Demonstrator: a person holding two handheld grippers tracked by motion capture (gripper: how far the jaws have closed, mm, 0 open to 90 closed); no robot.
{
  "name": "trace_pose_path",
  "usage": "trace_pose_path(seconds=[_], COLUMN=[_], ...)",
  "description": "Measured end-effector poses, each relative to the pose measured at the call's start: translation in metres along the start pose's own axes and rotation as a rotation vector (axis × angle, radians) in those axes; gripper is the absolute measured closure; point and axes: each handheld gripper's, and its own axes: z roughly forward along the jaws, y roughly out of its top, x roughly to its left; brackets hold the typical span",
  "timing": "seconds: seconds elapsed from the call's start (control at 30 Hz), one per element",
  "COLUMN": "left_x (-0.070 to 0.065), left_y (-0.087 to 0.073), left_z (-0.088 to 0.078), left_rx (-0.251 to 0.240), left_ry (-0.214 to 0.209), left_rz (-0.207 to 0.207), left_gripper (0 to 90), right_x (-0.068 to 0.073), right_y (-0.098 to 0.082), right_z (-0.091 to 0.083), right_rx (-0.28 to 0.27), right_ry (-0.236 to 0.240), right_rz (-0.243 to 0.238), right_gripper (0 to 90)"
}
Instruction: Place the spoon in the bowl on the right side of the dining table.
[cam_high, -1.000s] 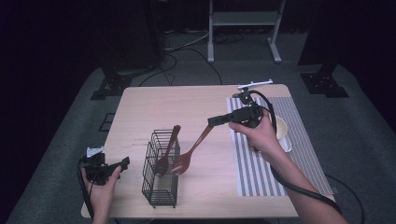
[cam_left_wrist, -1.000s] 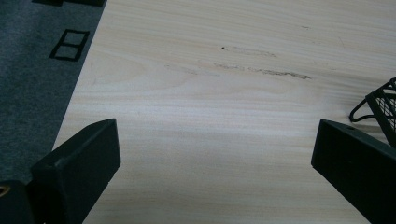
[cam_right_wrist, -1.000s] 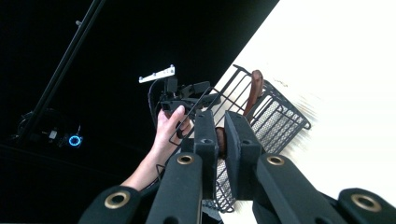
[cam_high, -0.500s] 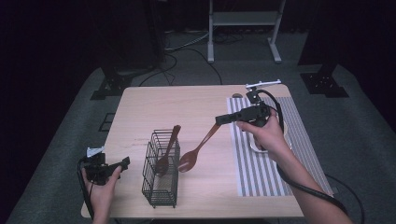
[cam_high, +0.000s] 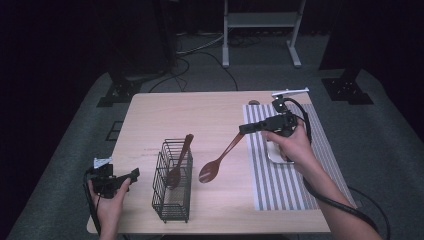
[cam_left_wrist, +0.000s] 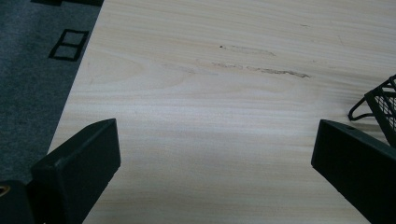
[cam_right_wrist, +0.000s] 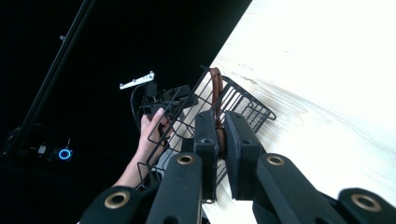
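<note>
From the high view, a pale wooden worktop (cam_high: 200, 110) stands on grey carpet (cam_high: 75, 150) in a dark room, with a white metal stand (cam_high: 260, 20) and black cables beyond its far edge. The right gripper (cam_high: 243, 129) is clamped on the handle of a brown wooden spoon (cam_high: 220, 160), whose bowl hangs down and forward of it over bare wood. Under the holding hand lies a striped mat (cam_high: 280, 185). A black wire basket (cam_high: 172, 180) with a second spoon (cam_high: 179, 162) standing in it sits between the two grippers. The left gripper (cam_high: 134, 174) rests near the worktop's near left corner, just beside the basket.

In the left gripper view, its jaws stand wide apart over bare wood grain; the basket's corner (cam_left_wrist: 380, 100) shows just past the right jaw, and carpet lies left.

In the right gripper view, the jaws press together on the spoon handle (cam_right_wrist: 218, 133), the basket (cam_right_wrist: 224, 102) ahead, the other hand (cam_right_wrist: 152, 133) beyond, darkness behind.
</note>
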Motion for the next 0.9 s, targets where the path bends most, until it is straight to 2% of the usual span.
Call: trace_pose_path(seconds=[0.9], left_x=[0.000], left_y=[0.000], left_z=[0.000], left_rx=[0.000], left_ry=[0.004], left_rz=[0.003], left_gripper=[0.2], right_x=[-0.029], right_y=[-0.008], right_z=[-0.019], right_rx=[-0.041], right_ry=[-0.039], right_rz=[0.055], right_gripper=[83.3])
